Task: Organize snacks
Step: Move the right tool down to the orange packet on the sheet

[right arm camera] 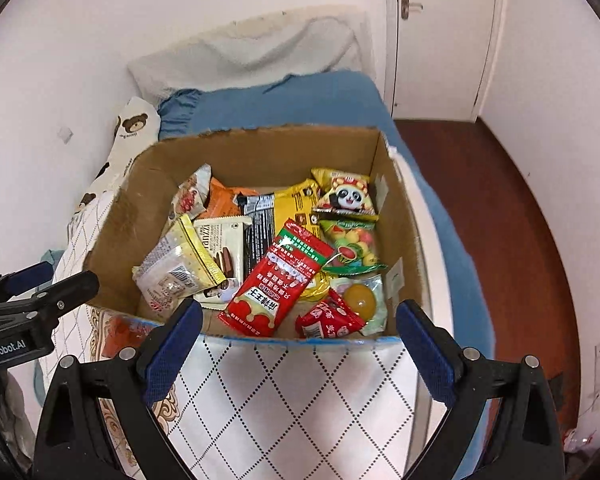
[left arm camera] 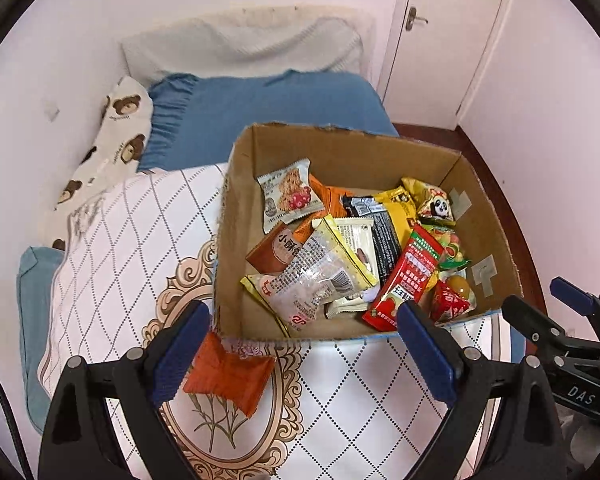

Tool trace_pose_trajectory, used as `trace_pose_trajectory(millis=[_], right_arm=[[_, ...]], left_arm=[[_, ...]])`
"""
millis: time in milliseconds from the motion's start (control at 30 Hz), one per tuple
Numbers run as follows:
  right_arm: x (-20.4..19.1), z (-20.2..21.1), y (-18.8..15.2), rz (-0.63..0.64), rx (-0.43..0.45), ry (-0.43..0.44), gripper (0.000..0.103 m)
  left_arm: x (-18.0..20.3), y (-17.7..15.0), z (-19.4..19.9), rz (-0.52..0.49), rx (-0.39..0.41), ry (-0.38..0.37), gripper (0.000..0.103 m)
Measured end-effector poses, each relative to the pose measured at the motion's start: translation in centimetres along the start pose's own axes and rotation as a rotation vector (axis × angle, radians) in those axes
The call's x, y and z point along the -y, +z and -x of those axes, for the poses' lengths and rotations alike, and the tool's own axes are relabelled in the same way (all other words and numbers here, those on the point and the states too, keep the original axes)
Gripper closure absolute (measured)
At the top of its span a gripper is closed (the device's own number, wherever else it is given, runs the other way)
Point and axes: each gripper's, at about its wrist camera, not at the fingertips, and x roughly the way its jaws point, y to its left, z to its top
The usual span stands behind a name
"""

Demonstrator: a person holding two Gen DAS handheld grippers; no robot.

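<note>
A cardboard box (left arm camera: pixel 236 216) (right arm camera: pixel 112 232) stands on the bed and holds several snack packets, among them a long red packet (left arm camera: pixel 404 276) (right arm camera: pixel 280 280) and a panda packet (left arm camera: pixel 436 204) (right arm camera: pixel 348 196). One orange packet (left arm camera: pixel 228 376) lies on the quilt just outside the box's near left corner, between my left gripper's fingers. My left gripper (left arm camera: pixel 304 344) is open and empty, just above that packet. My right gripper (right arm camera: pixel 300 344) is open and empty, at the box's near edge. It also shows at the right of the left wrist view (left arm camera: pixel 540 300).
The box sits on a white diamond-pattern quilt (left arm camera: pixel 132 240) (right arm camera: pixel 300 400) over a blue sheet (left arm camera: pixel 260 108). A bear-print pillow (left arm camera: pixel 116 136) lies by the left wall. A white door (left arm camera: pixel 440 32) and dark wooden floor (right arm camera: pixel 520 220) are to the right.
</note>
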Motion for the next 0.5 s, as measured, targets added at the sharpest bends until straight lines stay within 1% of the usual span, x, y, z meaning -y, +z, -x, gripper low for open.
trace_pose_trajectory(millis=[133, 333, 500], right_arm=[[-0.1, 2.6, -0.7, 0.006, 0.045, -0.006, 0.004], [-0.5, 6.6, -1.8, 0.02, 0.118, -0.021, 0.004], [-0.9, 9.2, -2.6, 0.029, 0.167, -0.024, 0.004]], left_arm=[[0.5, -1.1, 2.4, 0.007, 0.064, 0.02, 0.007], [1.3, -2.4, 5.7, -0.005, 0.136, 0.034, 0.007], [1.9, -3.3, 7.4, -0.011, 0.164, 0.031, 0.007]])
